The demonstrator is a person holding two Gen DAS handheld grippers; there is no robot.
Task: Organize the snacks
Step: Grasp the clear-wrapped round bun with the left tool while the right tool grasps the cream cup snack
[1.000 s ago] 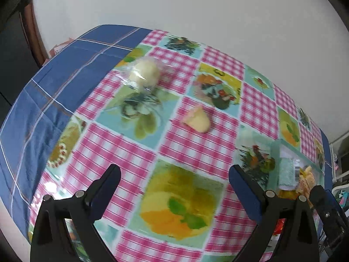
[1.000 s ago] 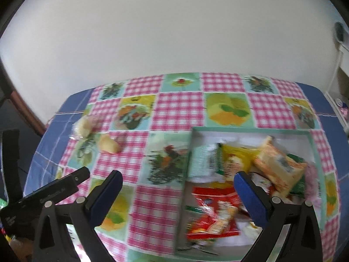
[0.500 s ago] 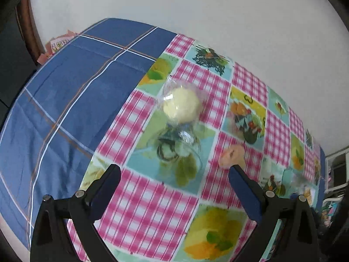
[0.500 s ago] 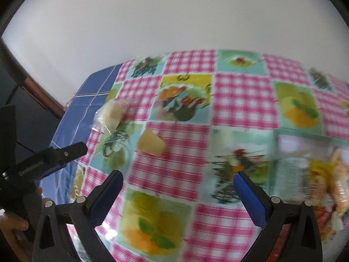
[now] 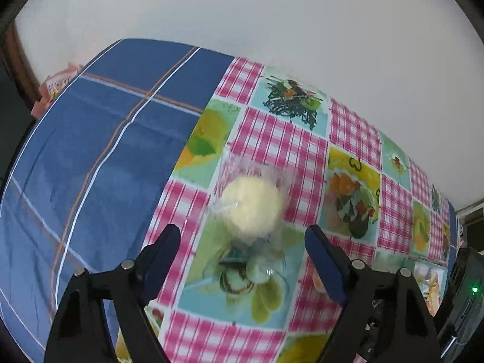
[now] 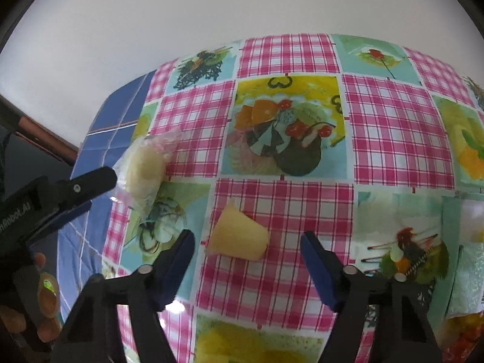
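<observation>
Where it lies on checked cloth (image 5: 281, 145), pale round bun (image 5: 251, 205), clear-wrapped.

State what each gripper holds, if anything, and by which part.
Nothing is held. The left gripper stands open before the wrapped pale bun; the right gripper stands open around the yellow jelly cup, not clamping it.

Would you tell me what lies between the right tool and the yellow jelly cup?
Only bare tablecloth: the right wrist view shows the right tool open just short of the jelly cup.
</observation>
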